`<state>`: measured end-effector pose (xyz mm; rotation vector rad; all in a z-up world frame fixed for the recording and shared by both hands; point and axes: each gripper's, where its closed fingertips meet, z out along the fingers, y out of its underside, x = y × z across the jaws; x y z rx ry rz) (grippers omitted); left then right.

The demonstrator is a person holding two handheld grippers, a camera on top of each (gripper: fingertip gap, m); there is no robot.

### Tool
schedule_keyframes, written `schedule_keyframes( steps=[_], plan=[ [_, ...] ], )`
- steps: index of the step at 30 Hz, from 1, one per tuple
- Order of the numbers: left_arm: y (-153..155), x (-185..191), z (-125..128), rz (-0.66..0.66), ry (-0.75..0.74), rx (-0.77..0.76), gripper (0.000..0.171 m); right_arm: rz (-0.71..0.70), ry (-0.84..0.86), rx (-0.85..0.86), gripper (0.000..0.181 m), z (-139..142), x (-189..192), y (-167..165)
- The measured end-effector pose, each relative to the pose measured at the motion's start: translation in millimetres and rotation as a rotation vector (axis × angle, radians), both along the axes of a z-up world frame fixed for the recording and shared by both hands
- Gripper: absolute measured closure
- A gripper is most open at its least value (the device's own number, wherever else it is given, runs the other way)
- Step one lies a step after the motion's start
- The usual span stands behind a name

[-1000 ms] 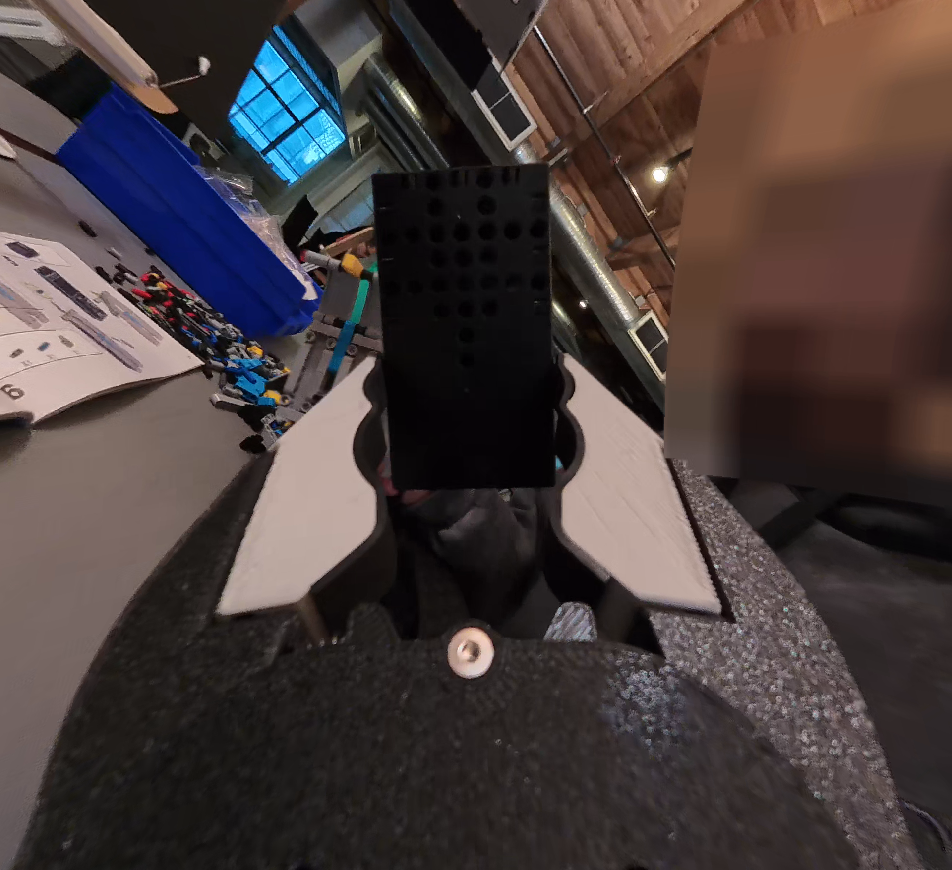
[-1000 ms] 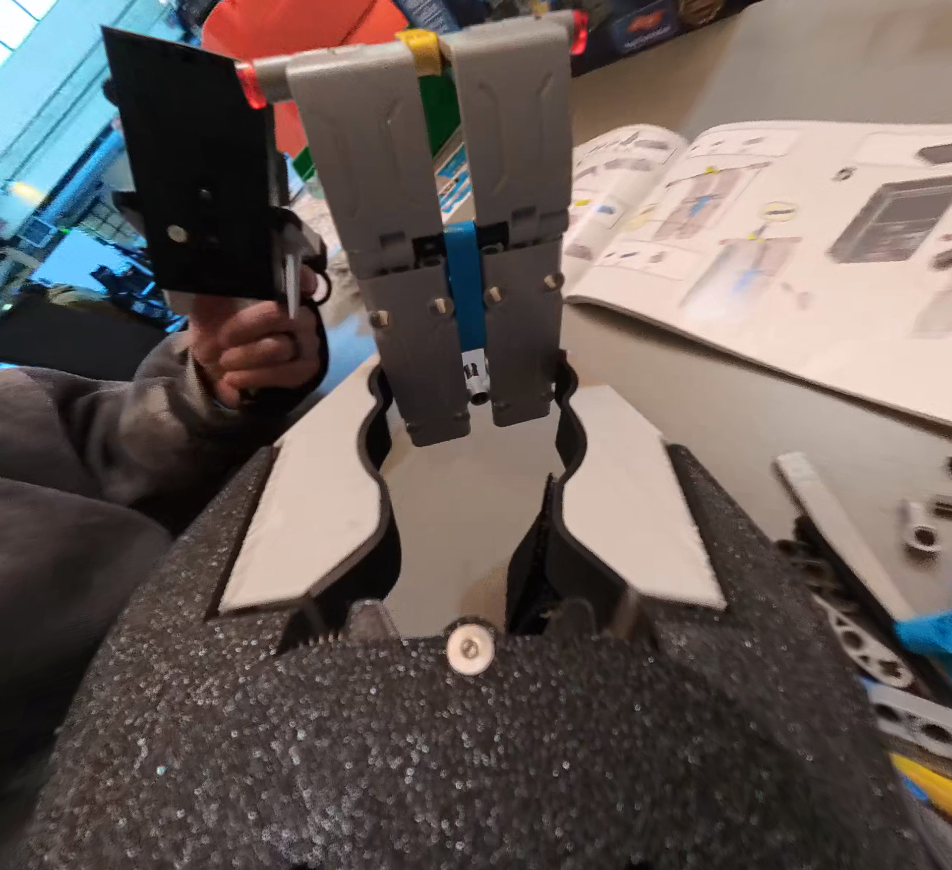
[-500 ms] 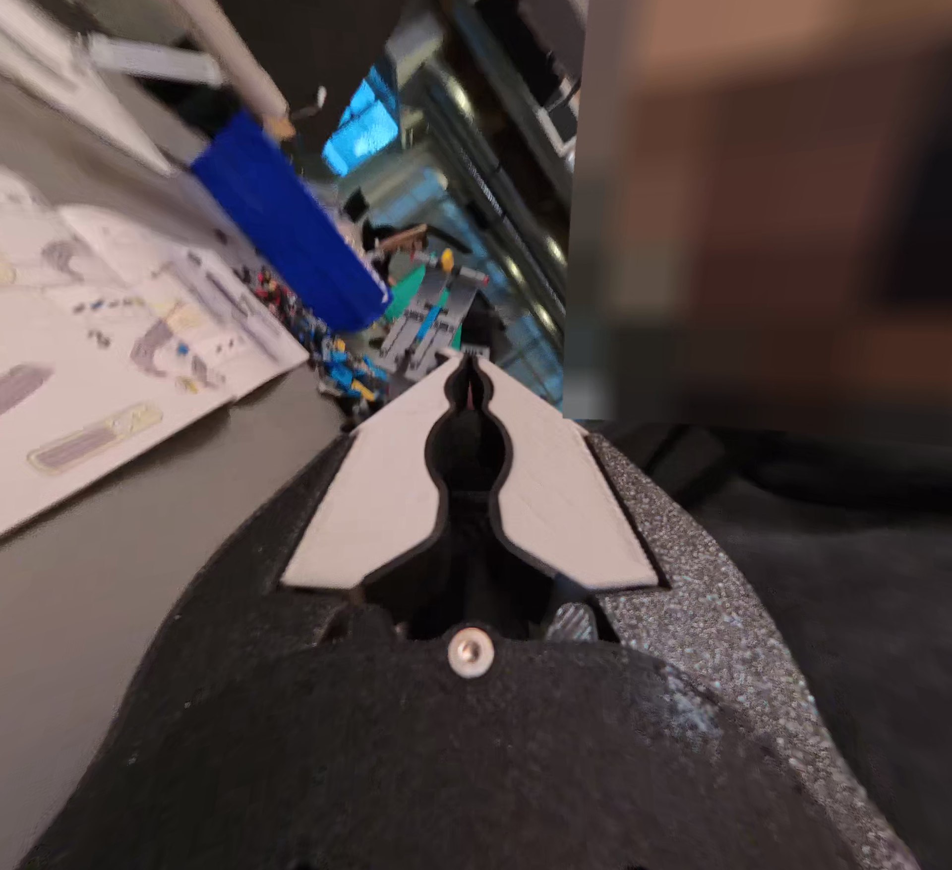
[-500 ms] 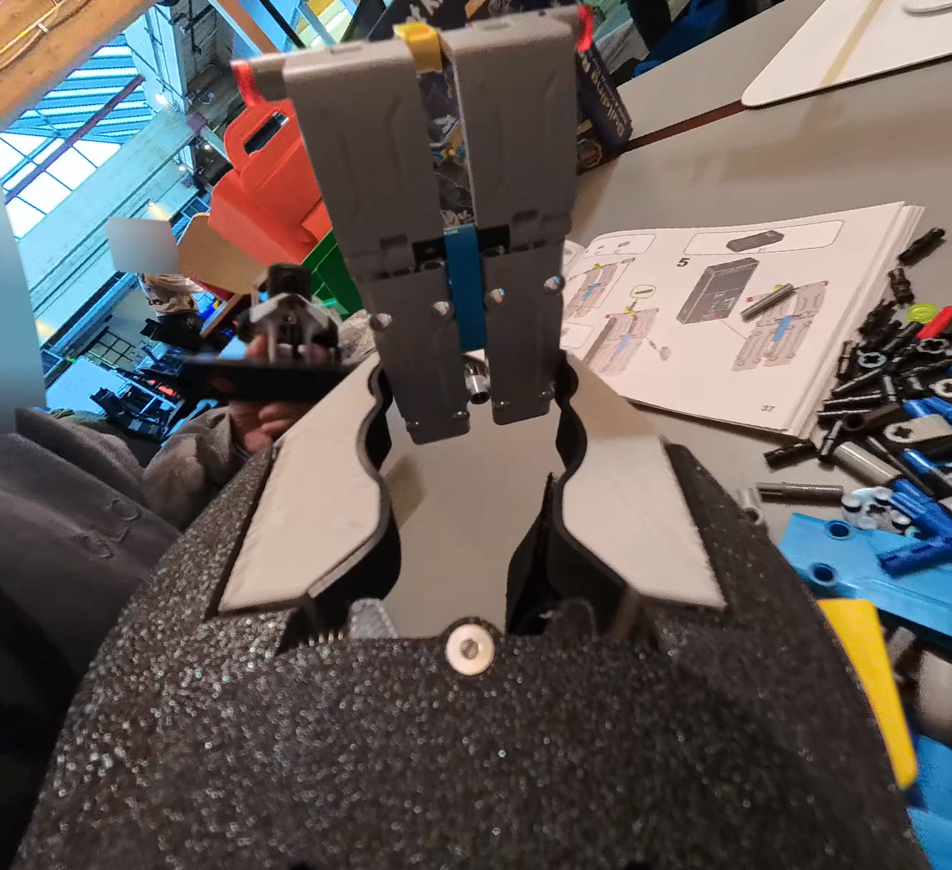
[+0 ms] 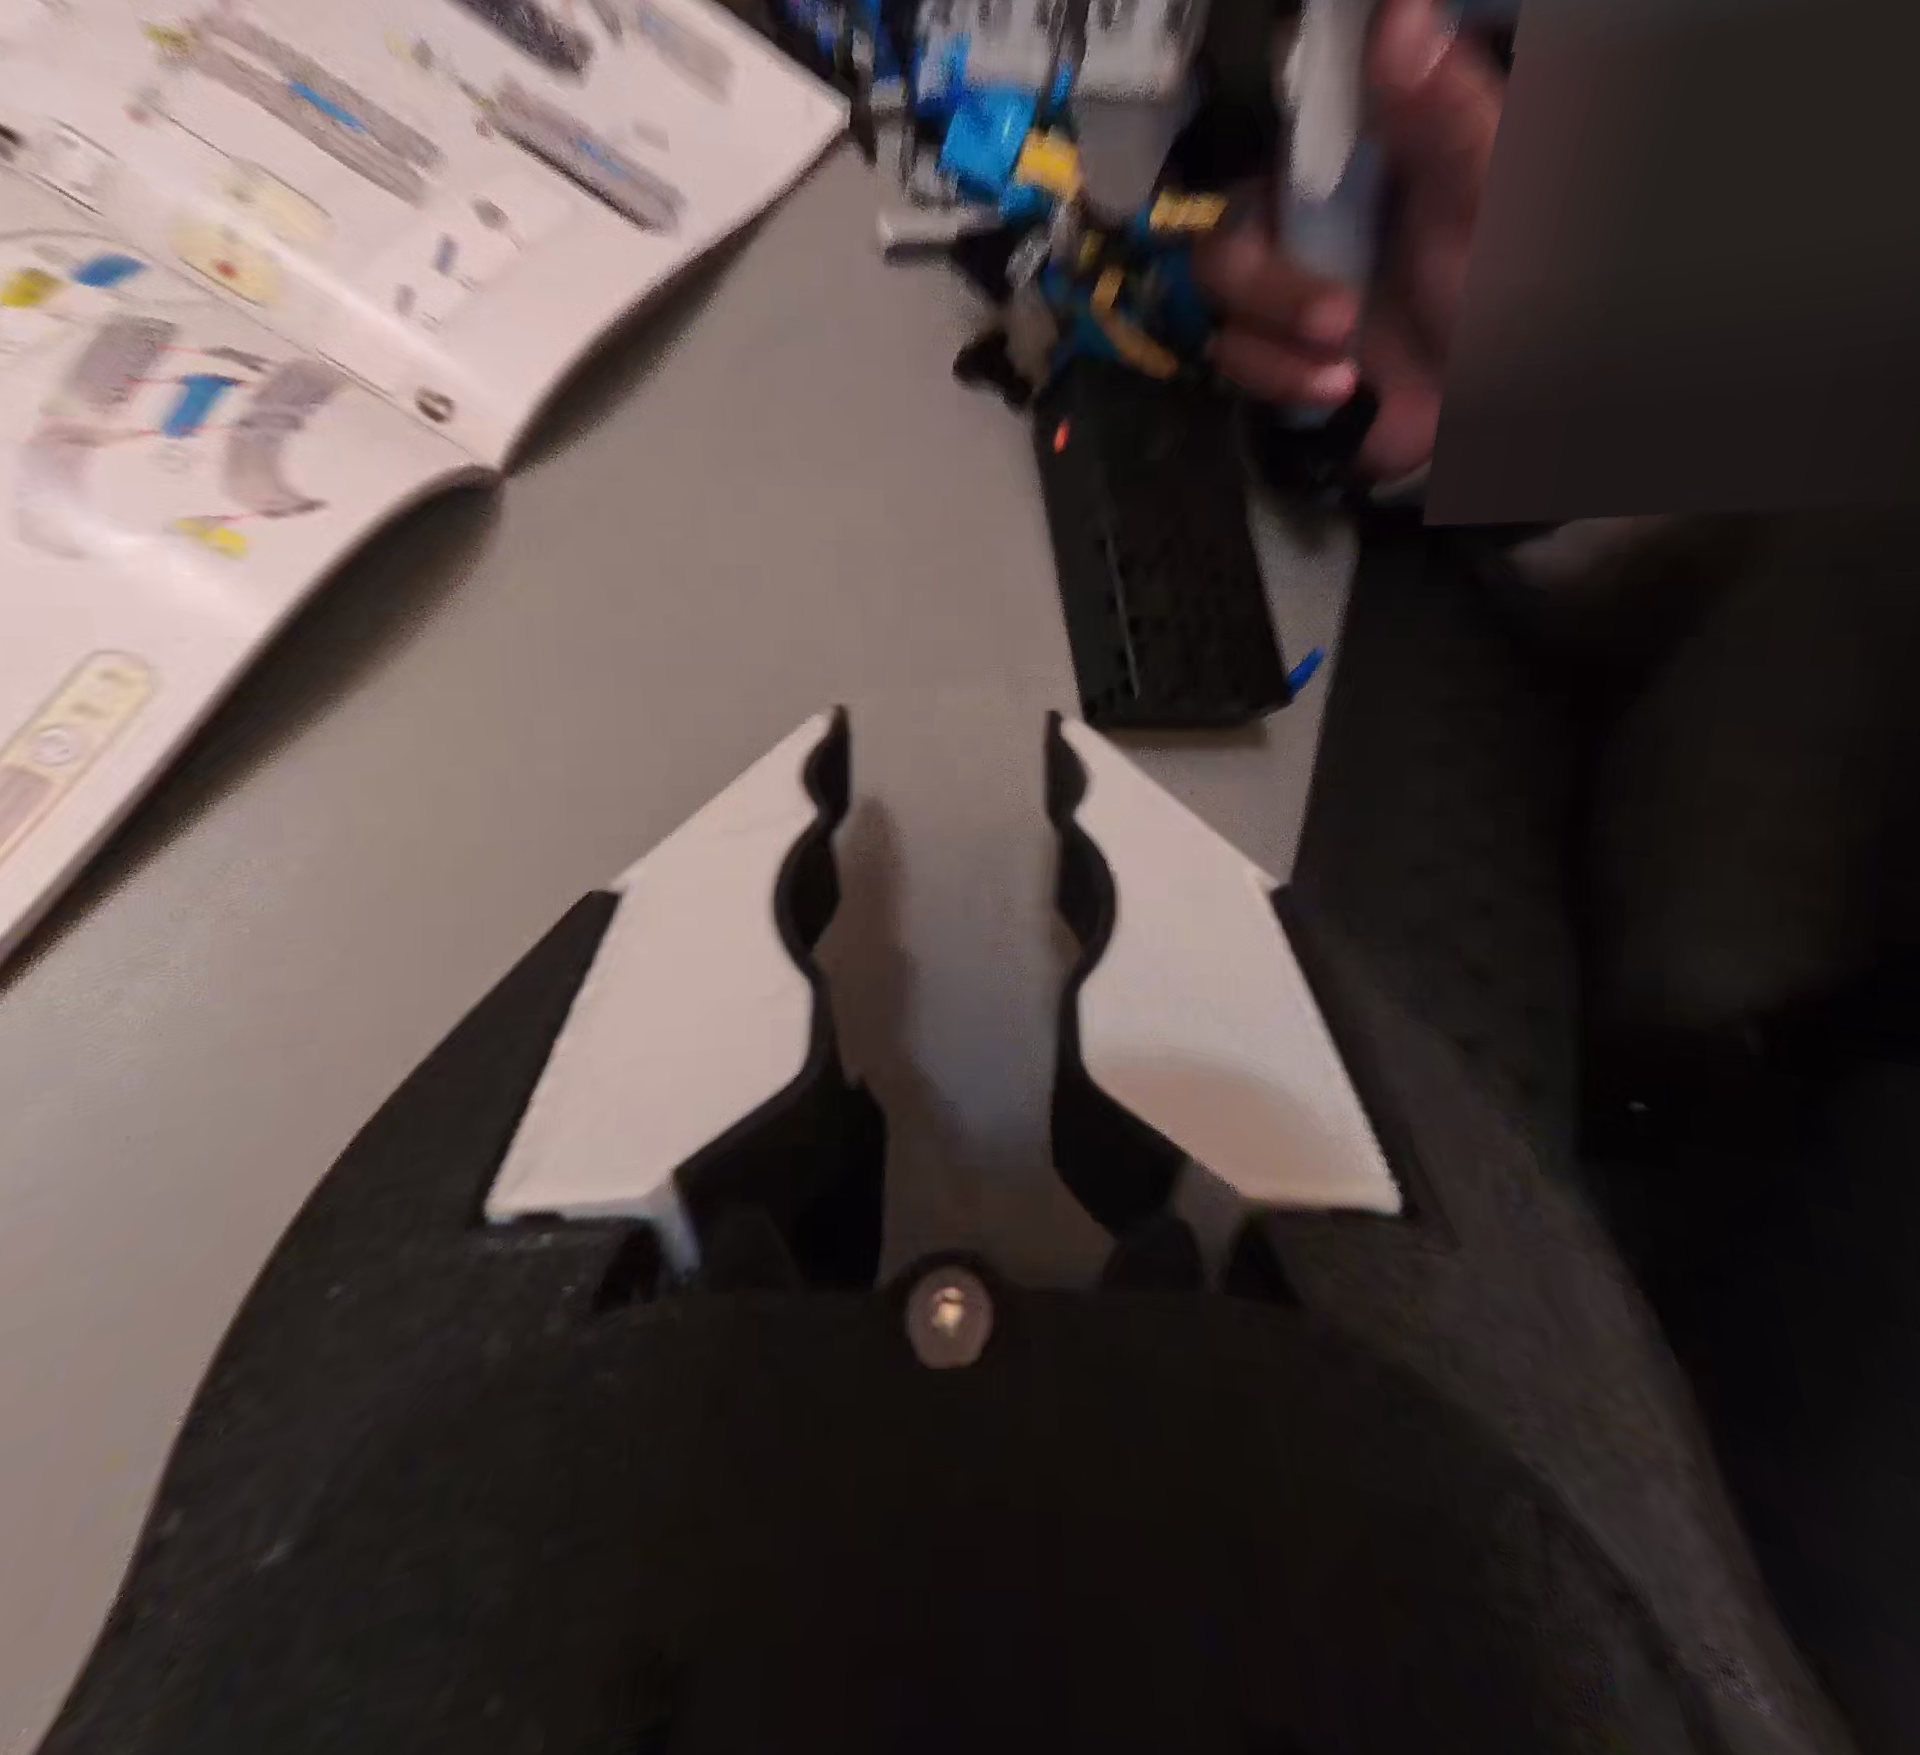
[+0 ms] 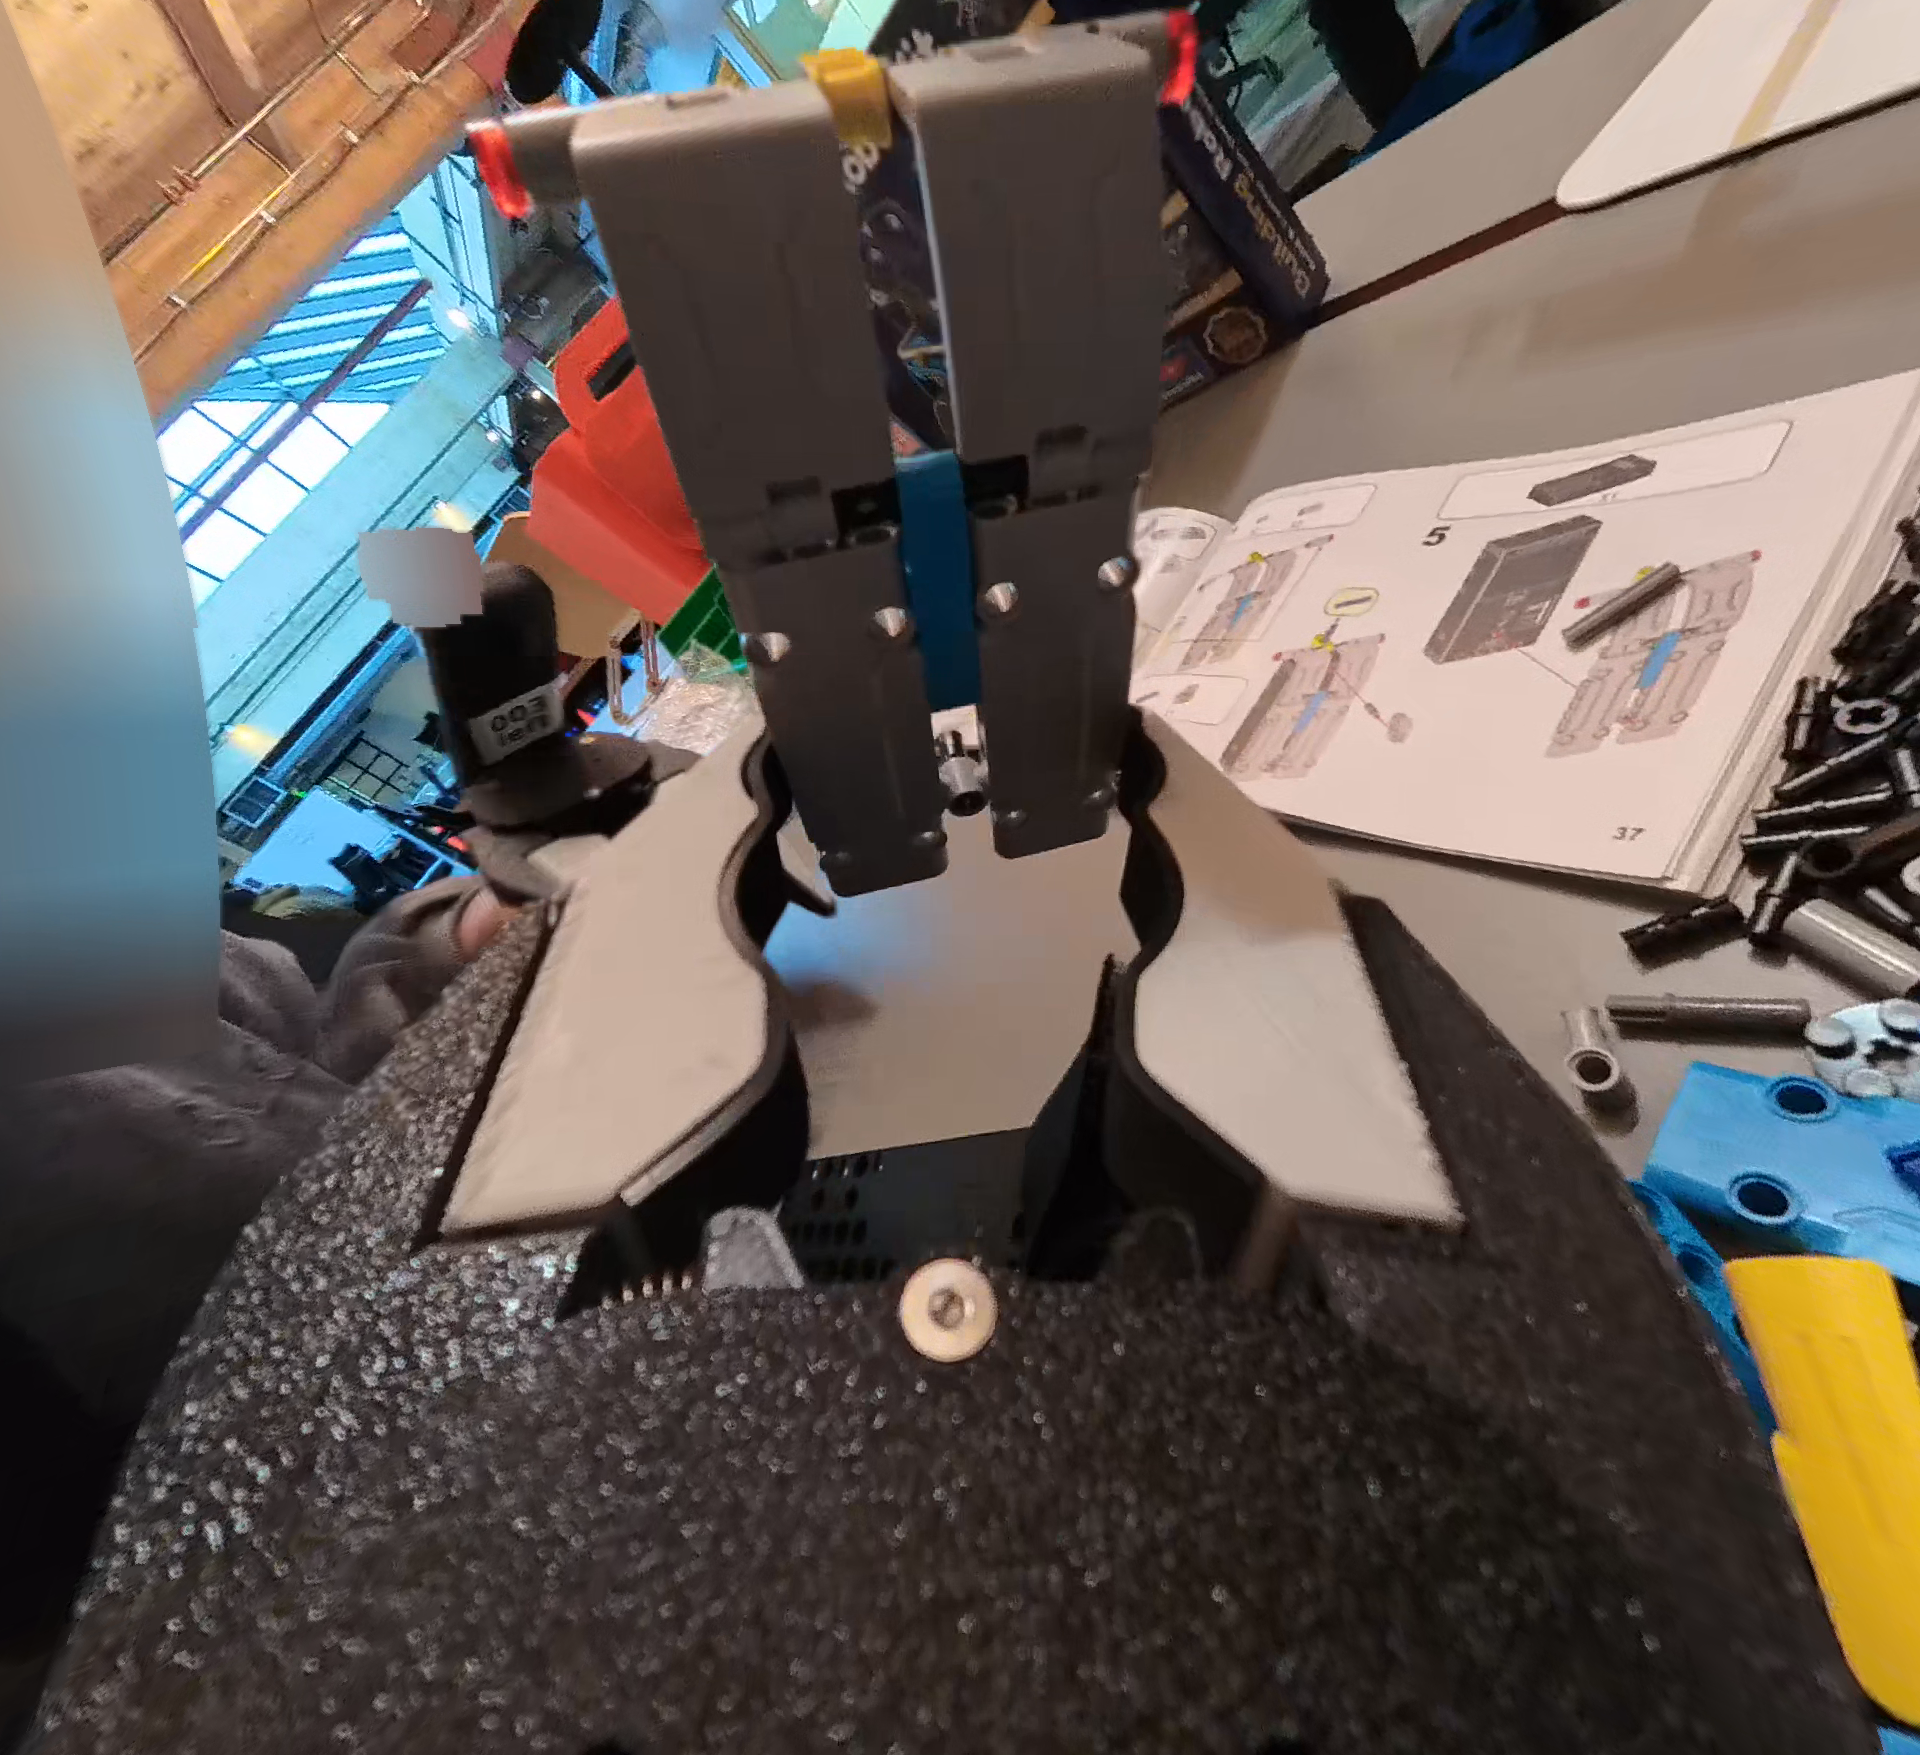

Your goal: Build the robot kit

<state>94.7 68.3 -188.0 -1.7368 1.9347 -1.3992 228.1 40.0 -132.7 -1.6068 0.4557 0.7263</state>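
Observation:
My left gripper [image 5: 945, 723] is open and empty, low over the grey table [image 5: 727, 562]. A black perforated block [image 5: 1164, 562] lies flat on the table just ahead of it and to the right. My right gripper [image 6: 956, 749] is shut on the lower end of a grey panel assembly [image 6: 883, 334]. The assembly has a blue beam down its middle, a yellow clip on top and red pin ends, and I hold it upright above the table. An edge of the black block [image 6: 883, 1217] shows under the right fingers.
An open instruction booklet [image 5: 312, 199] lies on the left and also shows in the right wrist view [image 6: 1558, 645]. Loose black pins [image 6: 1849, 770], a blue part [image 6: 1787, 1175] and a yellow piece [image 6: 1839, 1456] lie at the right. A dark box [image 6: 1226, 251] stands behind. A person's hand [image 5: 1351, 303] is at the upper right. About 8 centimetres separates my left fingertips from the black perforated block [image 5: 1164, 562].
One second ago my left gripper held the black block upright. Now the block lies on the table and the left gripper is open, tipped down over the table. The right gripper kept hold of the assembly.

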Motion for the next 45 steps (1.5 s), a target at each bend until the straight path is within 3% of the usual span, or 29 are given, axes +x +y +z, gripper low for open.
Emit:
schedule_keyframes(
  steps=[2,5,9,12,13,16,19,21,24,28,32,34,37,42,45],
  plan=[
    [-21.6,7.9,-6.4,0.006,0.093,0.119,0.116,-0.027,-0.037,0.017,0.119,5.2,3.4,-5.2],
    [-67.3,26.8,8.3,0.047,0.099,0.080,0.097,-0.088,-0.058,0.060,0.119,15.3,16.1,-19.4],
    [-97.7,47.8,-10.2,0.090,0.150,0.252,0.076,-0.146,-0.012,0.106,0.119,22.3,31.5,-32.4],
    [-103.9,61.1,-32.4,0.089,0.196,0.418,0.085,-0.131,-0.003,0.110,0.119,22.7,29.0,-32.6],
    [-105.9,61.9,-40.2,0.070,0.226,0.459,0.102,-0.125,-0.009,0.113,0.119,23.8,27.4,-32.5],
    [-105.4,60.7,-44.6,0.028,0.260,0.540,0.107,-0.113,-0.026,0.121,0.119,26.5,24.3,-32.8],
    [-90.4,54.9,-38.4,0.024,0.257,0.571,0.107,-0.124,-0.032,0.134,0.119,30.1,27.8,-36.7],
    [-70.8,49.2,-25.2,-0.003,0.164,0.650,0.107,-0.147,-0.038,0.138,0.118,31.8,34.7,-41.2],
    [-33.8,43.8,7.8,-0.058,-0.115,1.039,0.106,-0.162,-0.023,0.137,0.119,31.4,40.3,-44.5],
    [-5.9,40.6,50.8,-0.049,-0.419,1.505,0.106,0.088,-0.032,0.015,0.119,9.4,-8.1,-22.2],
    [-6.7,35.0,53.0,-0.194,-0.592,1.787,0.106,0.263,0.022,0.085,0.119,21.5,-48.8,-14.0],
    [-3.3,31.4,39.9,-0.282,-0.615,1.862,0.106,0.251,-0.060,-0.002,0.119,6.6,-47.0,-10.6],
    [9.7,25.6,28.9,-0.303,-0.610,1.892,0.106,0.333,-0.185,-0.259,0.119,-32.2,-54.2,-14.1],
    [27.7,12.0,31.7,-0.165,-0.608,1.857,0.107,0.408,-0.541,-0.658,0.119,-74.0,-53.5,-33.8],
    [34.7,2.0,26.8,-0.124,-0.587,1.836,0.106,0.425,-0.648,-0.792,0.119,-84.0,-51.3,-36.6]
  ],
)
